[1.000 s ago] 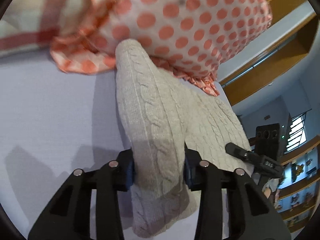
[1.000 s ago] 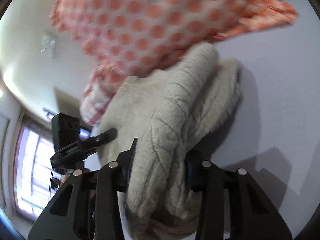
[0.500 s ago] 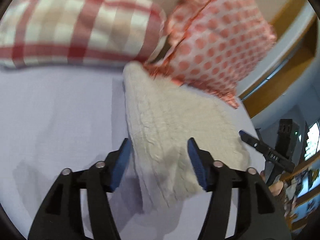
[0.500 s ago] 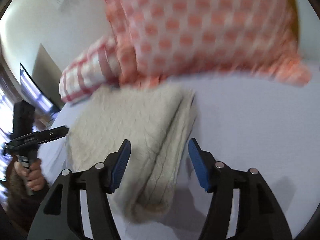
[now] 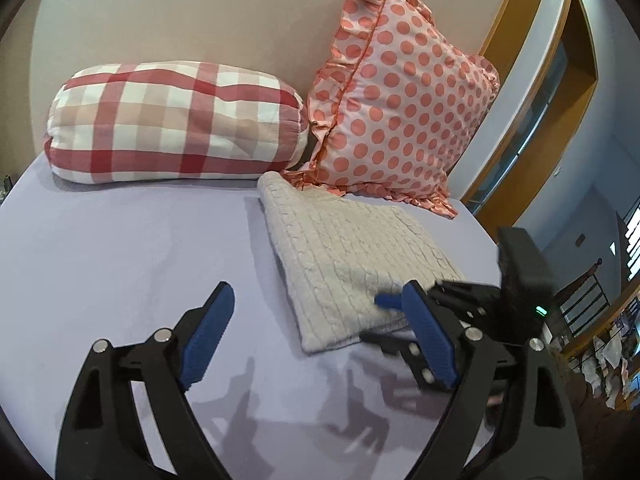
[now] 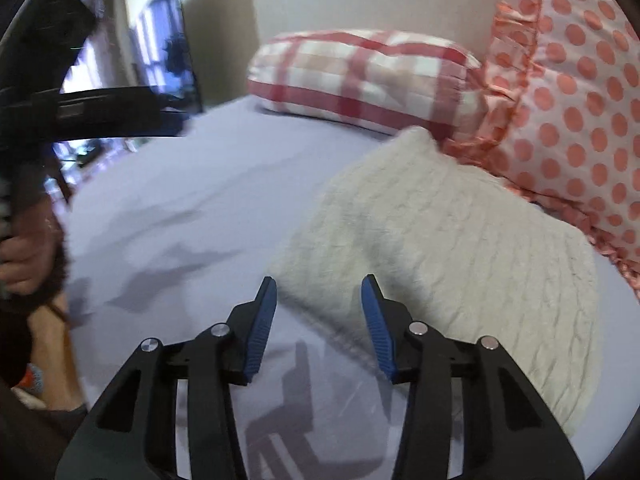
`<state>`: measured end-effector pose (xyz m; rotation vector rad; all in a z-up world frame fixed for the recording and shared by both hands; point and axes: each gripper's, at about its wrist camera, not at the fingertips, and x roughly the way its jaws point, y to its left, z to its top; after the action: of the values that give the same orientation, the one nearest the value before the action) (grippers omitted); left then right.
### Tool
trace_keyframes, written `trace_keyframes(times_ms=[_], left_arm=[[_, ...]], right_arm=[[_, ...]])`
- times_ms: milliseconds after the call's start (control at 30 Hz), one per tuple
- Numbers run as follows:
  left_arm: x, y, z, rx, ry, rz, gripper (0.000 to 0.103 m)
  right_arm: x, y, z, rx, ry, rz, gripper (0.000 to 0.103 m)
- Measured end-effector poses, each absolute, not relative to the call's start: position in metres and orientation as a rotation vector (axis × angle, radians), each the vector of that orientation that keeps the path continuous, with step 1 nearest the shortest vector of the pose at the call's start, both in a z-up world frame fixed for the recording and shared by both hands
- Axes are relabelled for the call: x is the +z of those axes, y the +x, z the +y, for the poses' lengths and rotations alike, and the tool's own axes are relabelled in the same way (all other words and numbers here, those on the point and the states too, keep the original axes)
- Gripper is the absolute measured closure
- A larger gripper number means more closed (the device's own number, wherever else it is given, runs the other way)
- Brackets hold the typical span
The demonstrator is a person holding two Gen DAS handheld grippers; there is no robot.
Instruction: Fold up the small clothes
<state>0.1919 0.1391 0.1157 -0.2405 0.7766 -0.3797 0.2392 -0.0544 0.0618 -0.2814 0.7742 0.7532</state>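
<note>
A cream cable-knit sweater [image 5: 344, 256] lies folded flat on the lavender bed sheet [image 5: 120, 248], its far end against the pillows. It also shows in the right wrist view [image 6: 440, 248]. My left gripper [image 5: 320, 316] is open and empty, held back from the sweater's near edge. My right gripper [image 6: 320, 300] is open and empty, just short of the sweater's near corner. The right gripper's body [image 5: 516, 292] shows at the right of the left wrist view.
A red-and-white checked pillow [image 5: 176, 120] and a polka-dot frilled pillow [image 5: 400, 96] stand against the wall behind the sweater. The bed's edge [image 5: 484, 236] runs at the right. The left gripper and the hand holding it [image 6: 28, 256] show at the left.
Both grippers were shut on the sweater a second ago. They have let go, opened, and pulled back from it. The sweater now lies flat on the sheet.
</note>
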Motion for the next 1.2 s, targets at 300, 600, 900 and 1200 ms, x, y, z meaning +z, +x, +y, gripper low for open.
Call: trace_keyframes(times_ms=[300, 600, 900, 1200], left_arm=[[0.104, 0.191, 0.168, -0.394, -0.330, 0.782, 0.017], [0.101, 0.187, 0.148, -0.513, -0.355, 0.787, 0.016], [0.075, 0.215, 0.056, -0.649, -0.224, 0.878, 0.013], [0.064, 0.225, 0.034, -0.621, -0.193, 0.893, 0.017]], right_arm=[[0.034, 0.237, -0.041, 0.703, -0.272, 0.885, 0.088], [0.055, 0.222, -0.071, 0.727, -0.113, 0.888, 0.085], [0.053, 0.246, -0.154, 0.429, -0.073, 0.879, 0.074], [0.073, 0.234, -0.179, 0.424, -0.008, 0.785, 0.070]])
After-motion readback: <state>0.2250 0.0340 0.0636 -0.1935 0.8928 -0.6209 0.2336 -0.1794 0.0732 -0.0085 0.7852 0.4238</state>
